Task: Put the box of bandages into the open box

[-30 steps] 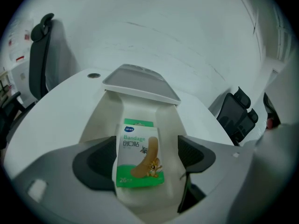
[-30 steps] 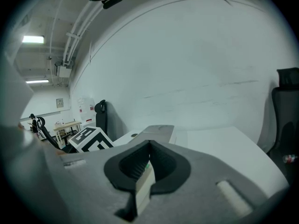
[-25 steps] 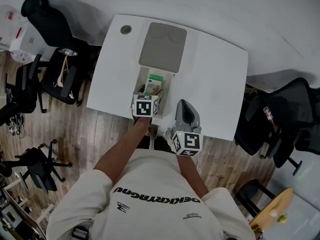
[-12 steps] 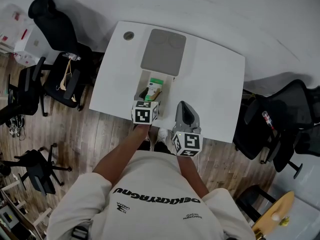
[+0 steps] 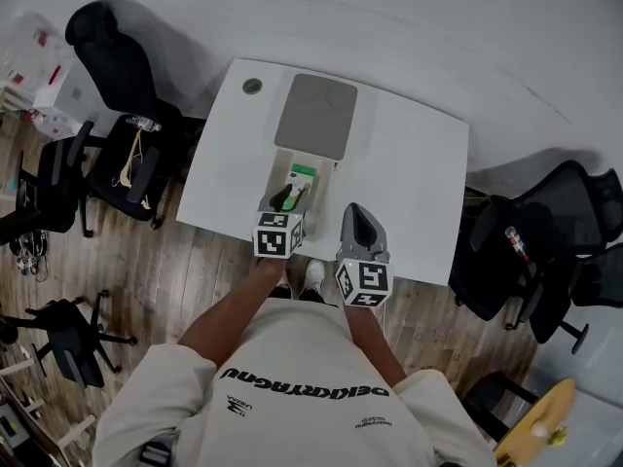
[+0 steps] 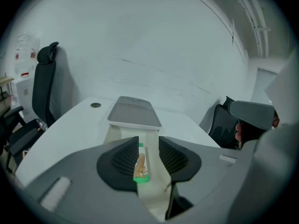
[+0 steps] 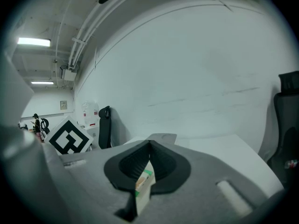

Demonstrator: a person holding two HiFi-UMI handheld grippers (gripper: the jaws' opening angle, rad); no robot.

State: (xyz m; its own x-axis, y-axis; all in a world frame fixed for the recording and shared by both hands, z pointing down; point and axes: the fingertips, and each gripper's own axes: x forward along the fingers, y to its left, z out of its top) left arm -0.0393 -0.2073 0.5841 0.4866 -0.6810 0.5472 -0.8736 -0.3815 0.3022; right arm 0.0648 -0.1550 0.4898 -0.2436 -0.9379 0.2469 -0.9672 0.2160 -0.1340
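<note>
Near end of box of bandages [image 5: 303, 175] hidden under left hand-held gripper [image 5: 283, 200], white with green ends, lying inside open box [image 5: 319, 185] on table [image 5: 414, 178], left jaws empty, narrowly spread, just closing, right hand-held gripper [image 5: 356, 217] seemingly pressed together, 1 lid [image 5: 316, 117] folded back.

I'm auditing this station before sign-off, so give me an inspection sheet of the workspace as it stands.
Surface: white table.
Job's things: open box, lid folded back; bandage box lies inside it.
Clutter: nothing seen beyond a round grommet.
Grippers: left gripper above the open box, jaws apart, just been closing, nothing between them; right gripper shut, empty.
Cables: nothing seen.
Surroundings: black office chairs, wooden floor.
</note>
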